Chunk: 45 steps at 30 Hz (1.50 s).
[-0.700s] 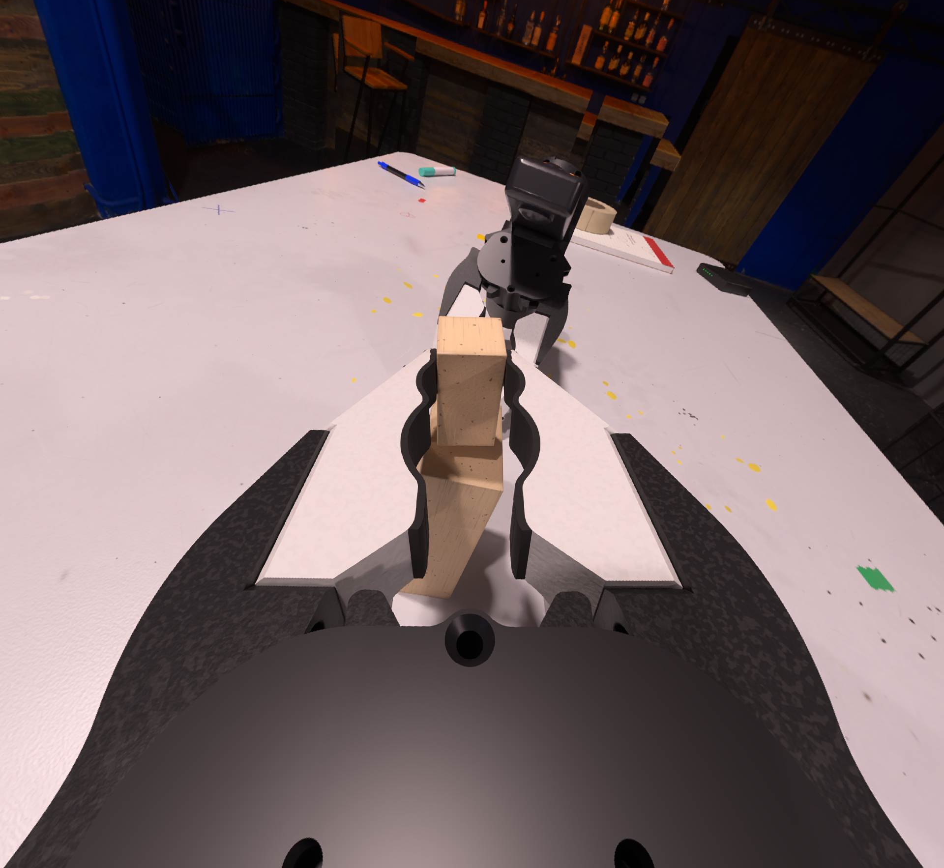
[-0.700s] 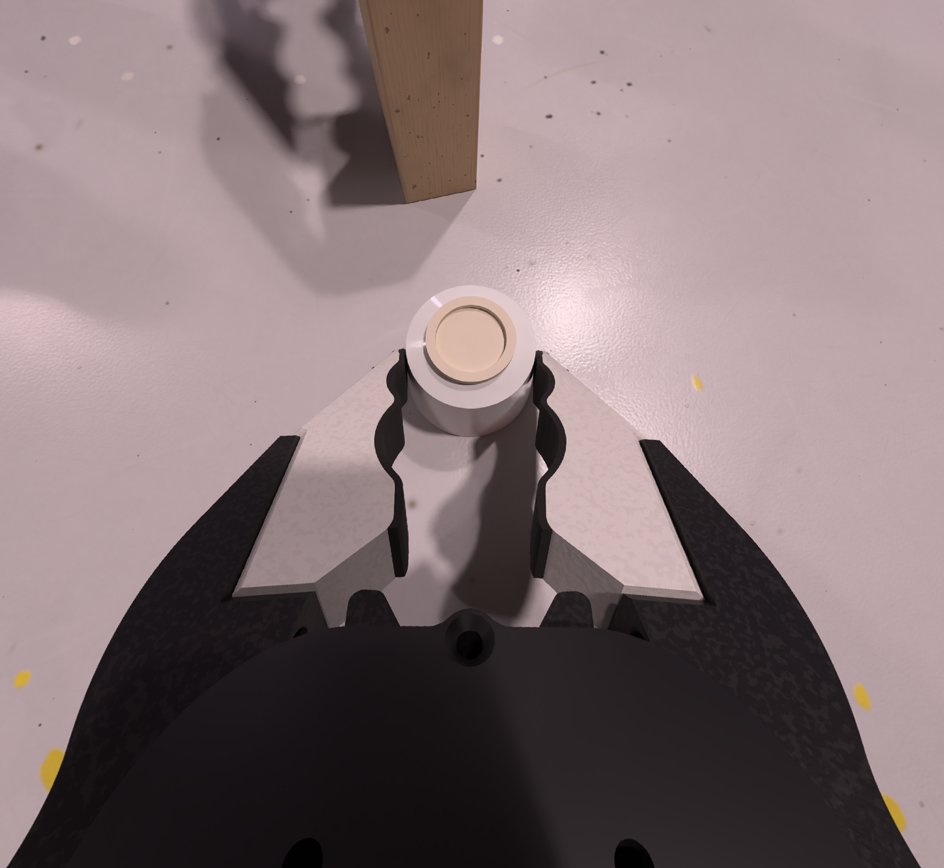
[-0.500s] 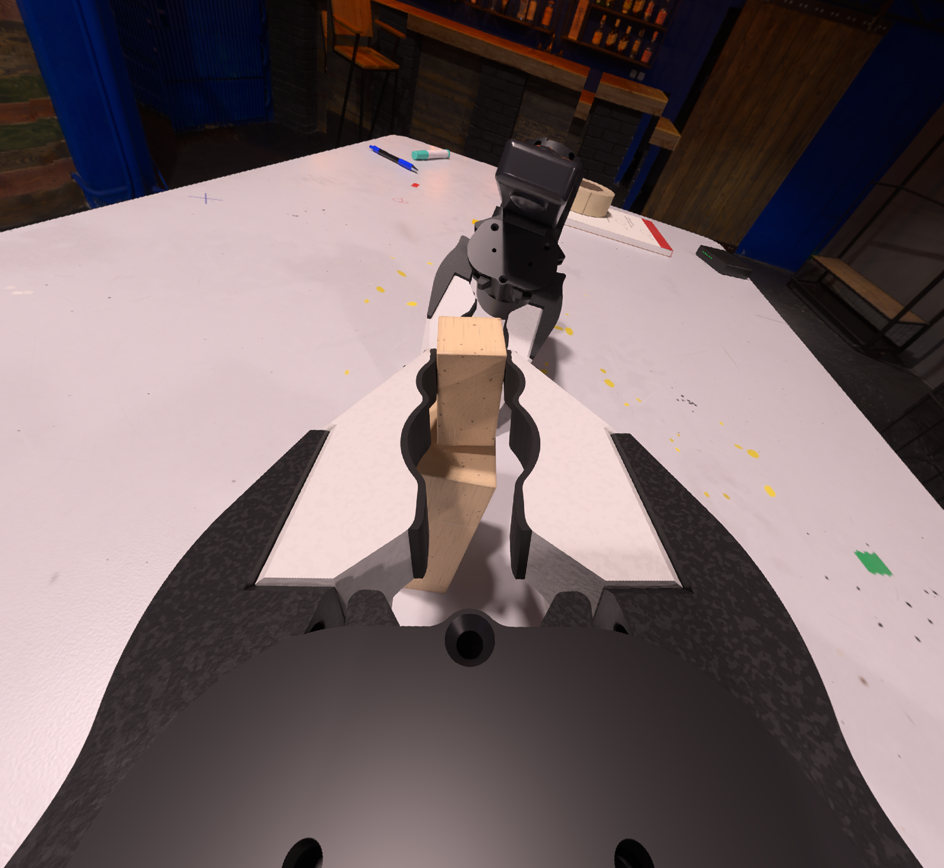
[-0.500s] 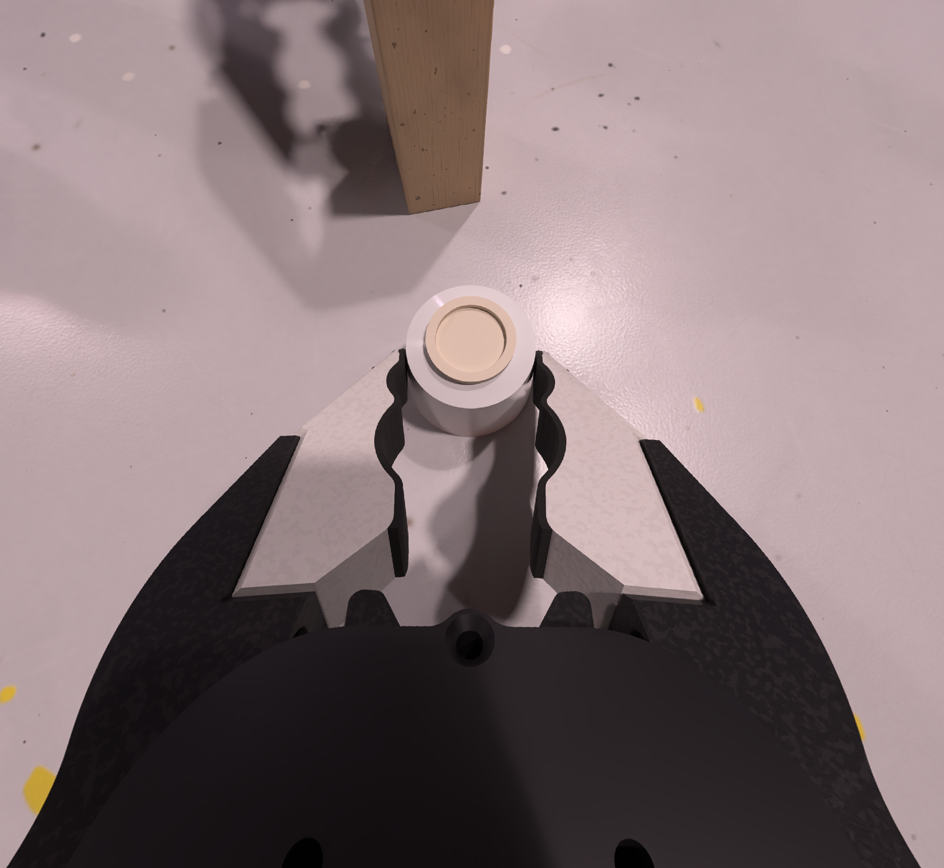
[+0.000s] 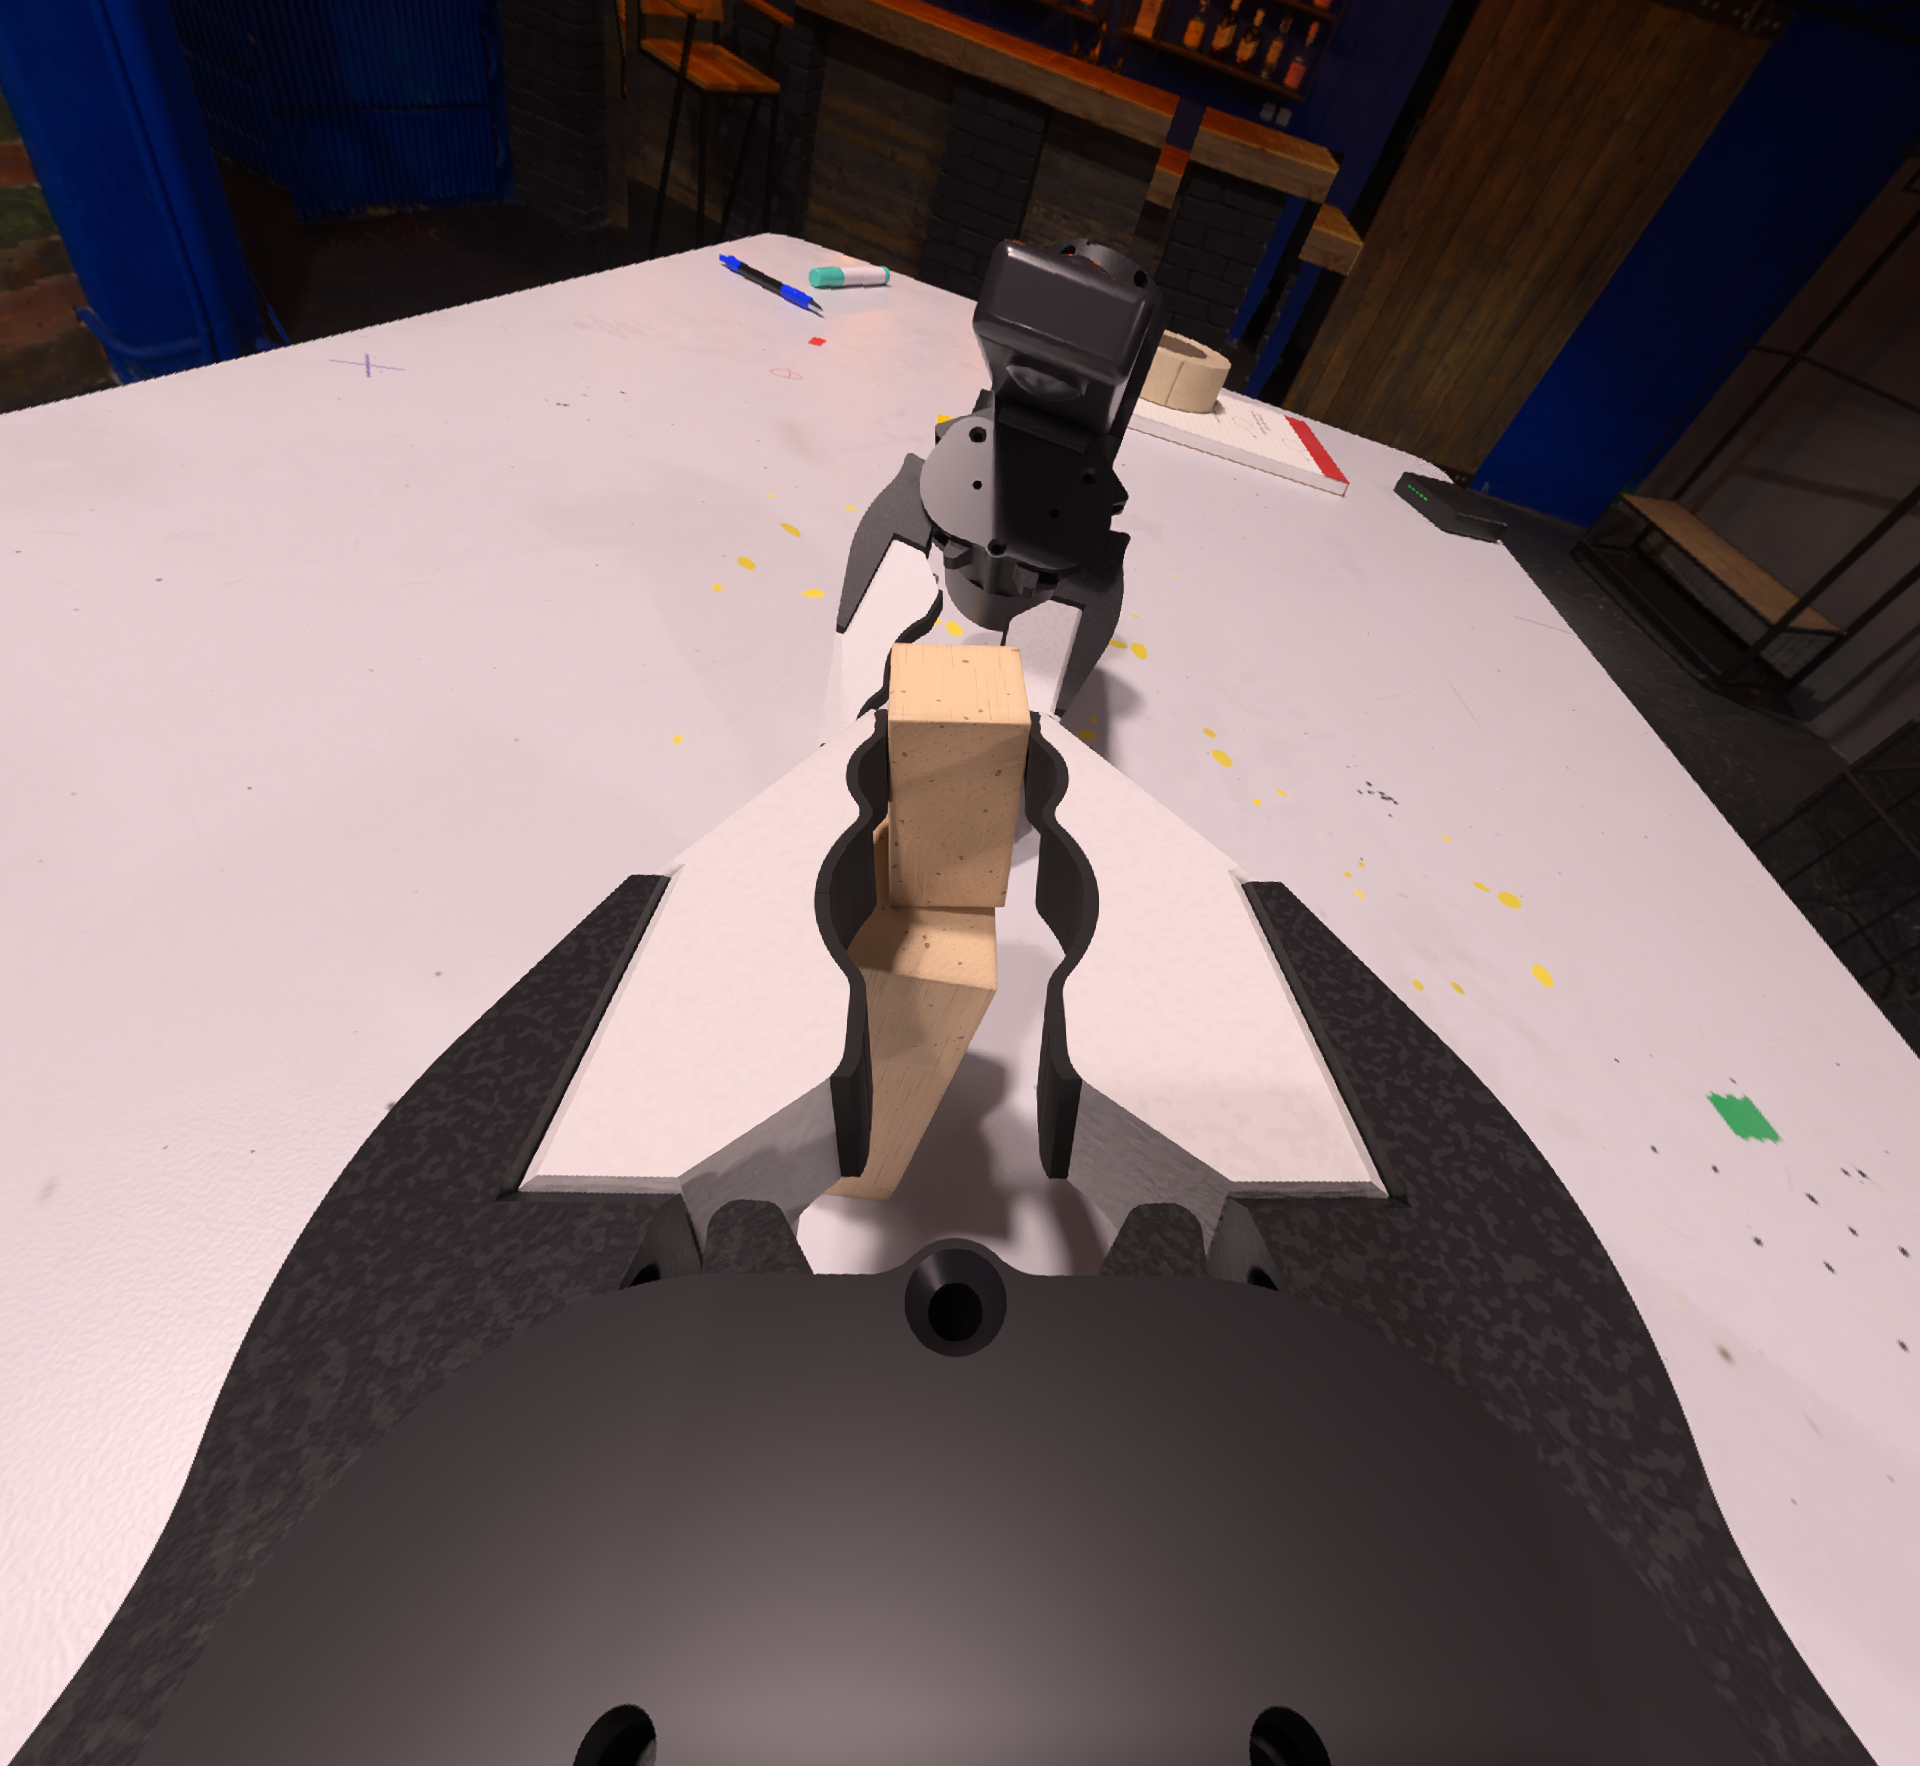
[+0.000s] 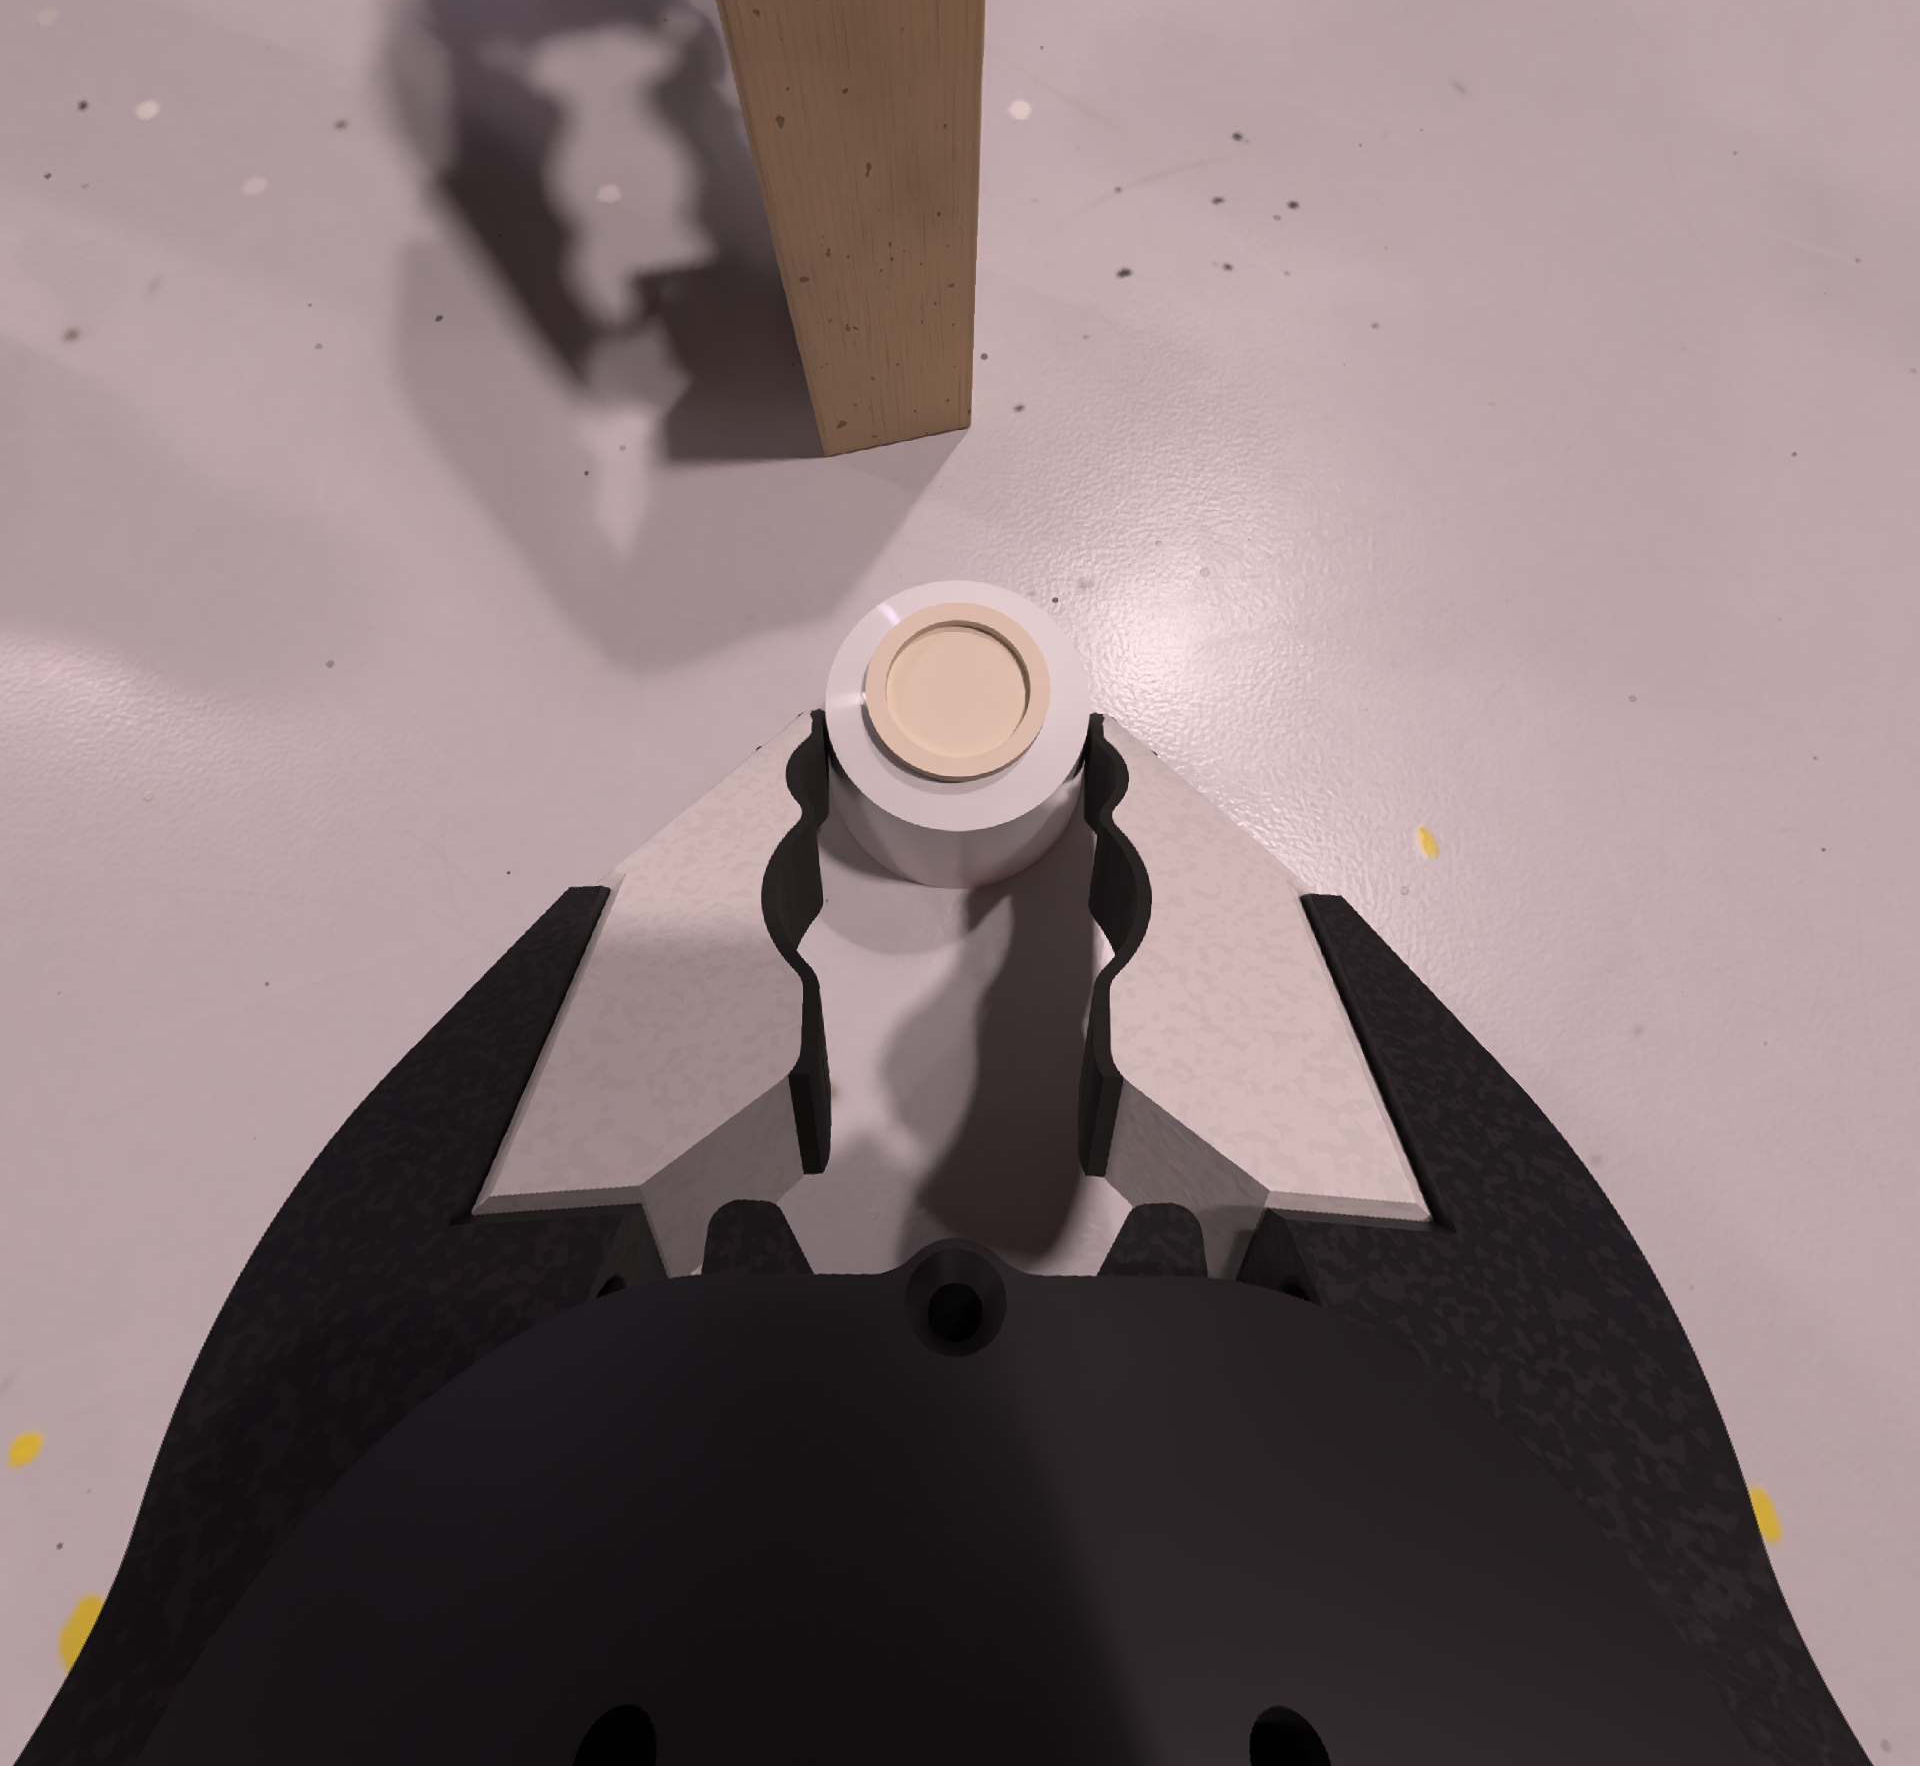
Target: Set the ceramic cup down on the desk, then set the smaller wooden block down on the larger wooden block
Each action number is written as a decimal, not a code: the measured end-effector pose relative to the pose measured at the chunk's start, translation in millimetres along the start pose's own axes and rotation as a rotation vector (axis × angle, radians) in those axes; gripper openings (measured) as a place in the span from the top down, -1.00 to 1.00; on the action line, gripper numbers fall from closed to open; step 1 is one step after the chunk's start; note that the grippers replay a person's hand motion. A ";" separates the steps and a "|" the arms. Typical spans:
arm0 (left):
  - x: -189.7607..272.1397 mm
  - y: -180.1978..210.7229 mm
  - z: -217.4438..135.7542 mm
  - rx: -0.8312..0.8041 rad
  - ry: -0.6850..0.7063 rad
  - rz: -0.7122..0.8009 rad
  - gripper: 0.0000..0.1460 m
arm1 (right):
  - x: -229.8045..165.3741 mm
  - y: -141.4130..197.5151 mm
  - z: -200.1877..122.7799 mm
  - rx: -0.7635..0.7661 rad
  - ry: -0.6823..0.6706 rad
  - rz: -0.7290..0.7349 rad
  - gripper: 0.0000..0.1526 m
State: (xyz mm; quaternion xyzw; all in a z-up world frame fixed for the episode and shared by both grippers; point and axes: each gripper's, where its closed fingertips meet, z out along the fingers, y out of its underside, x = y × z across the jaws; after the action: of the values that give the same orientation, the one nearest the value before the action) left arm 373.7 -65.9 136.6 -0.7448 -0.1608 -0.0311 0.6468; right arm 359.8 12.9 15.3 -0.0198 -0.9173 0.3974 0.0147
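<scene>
My left gripper (image 5: 958, 758) is shut on the smaller wooden block (image 5: 951, 817), held upright over the white desk (image 5: 364, 677). The larger wooden block (image 5: 914, 1041) stands on end right under it. I cannot tell whether the two blocks touch. My right gripper (image 6: 954, 740) points down at the desk and is shut on the white ceramic cup (image 6: 951, 812), whose beige round face is towards the camera. The larger block (image 6: 862, 158) stands just beyond the cup. The right gripper also shows in the left wrist view (image 5: 961, 636), behind the blocks, with its fingertips hidden.
At the desk's far end lie a blue pen (image 5: 769, 284), a green and white marker (image 5: 850, 275), a tape roll (image 5: 1184, 371), a white pad with a red edge (image 5: 1247, 449) and a black box (image 5: 1449, 506). A green mark (image 5: 1743, 1116) is at the right.
The larger block has shifted slightly down and right in the right wrist view, so the right gripper has moved a little with the cup. Both grips are unchanged.
</scene>
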 end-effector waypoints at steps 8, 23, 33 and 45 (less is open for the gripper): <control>1.3 0.0 0.6 -0.007 0.007 0.006 0.66 | 0.6 -0.1 -4.9 0.004 0.011 0.015 0.26; 29.5 -53.9 -183.9 -0.160 -0.617 0.165 0.34 | -7.9 -5.8 -103.3 0.393 0.265 0.081 0.18; 28.4 97.2 -374.3 -0.863 -1.010 -0.128 0.33 | -17.7 -8.4 -94.6 0.365 0.258 0.009 0.19; 26.8 148.1 -349.6 -0.807 -0.837 -0.597 0.43 | -14.7 -8.4 -95.0 0.375 0.271 0.031 0.22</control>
State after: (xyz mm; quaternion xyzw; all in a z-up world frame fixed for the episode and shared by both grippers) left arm 497.1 -417.4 58.5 -0.8017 -0.5746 0.0256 0.1627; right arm 378.4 75.7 86.2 -0.0839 -0.8167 0.5547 0.1353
